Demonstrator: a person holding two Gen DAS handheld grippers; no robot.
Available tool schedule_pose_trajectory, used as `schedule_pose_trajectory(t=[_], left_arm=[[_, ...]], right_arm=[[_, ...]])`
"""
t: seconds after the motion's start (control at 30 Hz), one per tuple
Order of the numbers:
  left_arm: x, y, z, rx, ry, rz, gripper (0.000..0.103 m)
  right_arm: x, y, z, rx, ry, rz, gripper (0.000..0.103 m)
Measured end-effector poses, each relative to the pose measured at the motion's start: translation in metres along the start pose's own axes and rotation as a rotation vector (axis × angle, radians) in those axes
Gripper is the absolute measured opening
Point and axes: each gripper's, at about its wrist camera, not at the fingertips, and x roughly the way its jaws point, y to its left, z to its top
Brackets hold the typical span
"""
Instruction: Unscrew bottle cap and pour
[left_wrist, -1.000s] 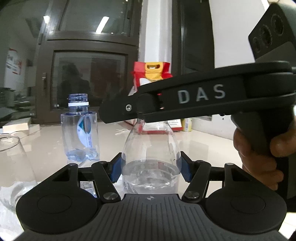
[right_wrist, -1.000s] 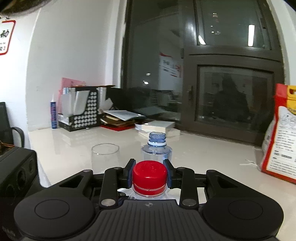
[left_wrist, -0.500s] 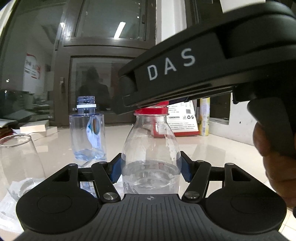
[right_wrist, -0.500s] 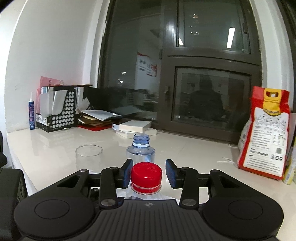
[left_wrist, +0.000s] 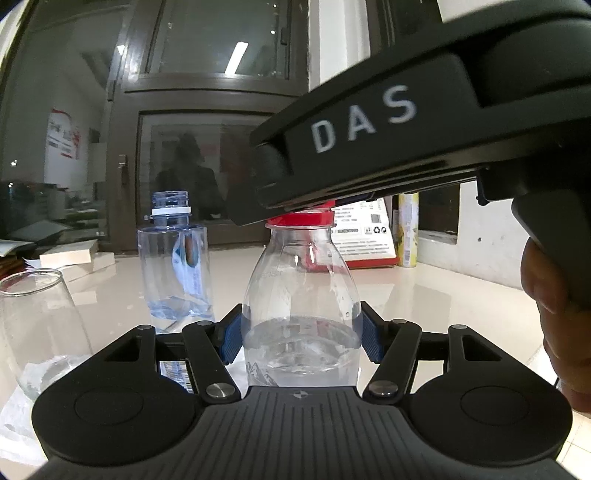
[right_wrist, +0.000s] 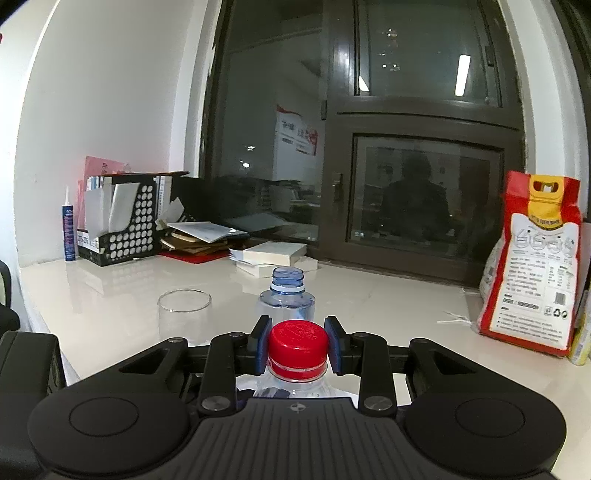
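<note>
Red cap (right_wrist: 298, 342) is pinched between the blue pads of the right gripper (right_wrist: 297, 345), atop the clear bottle (left_wrist: 301, 317) standing on the white counter (right_wrist: 406, 314); the left gripper (left_wrist: 301, 334) clamps the bottle's body, beside an uncapped bottle (left_wrist: 173, 258) and a glass (left_wrist: 37, 325)

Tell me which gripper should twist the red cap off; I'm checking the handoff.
Right: the right gripper is shut on the red cap, while the left gripper clamps the bottle body steady.
</note>
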Motion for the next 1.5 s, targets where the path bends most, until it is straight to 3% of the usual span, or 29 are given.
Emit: schedule_pose_trajectory(t=[0.2, 0.67, 0.77, 0.9, 1.07, 1.5], left_arm=[[0.000, 0.011, 0.000, -0.008, 0.015, -0.069, 0.064], [0.009, 0.047, -0.002, 0.020, 0.032, -0.322, 0.064], [0.011, 0.051, -0.003, 0.027, 0.032, -0.351, 0.064], [0.011, 0.047, -0.005, 0.025, 0.025, -0.324, 0.064], [0.010, 0.039, -0.005, 0.022, 0.020, -0.271, 0.064], [0.004, 0.005, -0.007, 0.010, -0.009, -0.056, 0.064]], right_arm=[[-0.002, -0.007, 0.000, -0.007, -0.001, 0.048, 0.033], [-0.001, -0.045, 0.001, -0.019, -0.022, 0.304, 0.033], [-0.002, -0.047, 0.003, -0.029, -0.022, 0.325, 0.034], [-0.005, -0.044, 0.005, -0.018, -0.017, 0.310, 0.034], [-0.006, -0.032, 0.005, -0.018, -0.009, 0.231, 0.040], [0.002, -0.006, 0.010, 0.037, -0.012, 0.055, 0.045]])
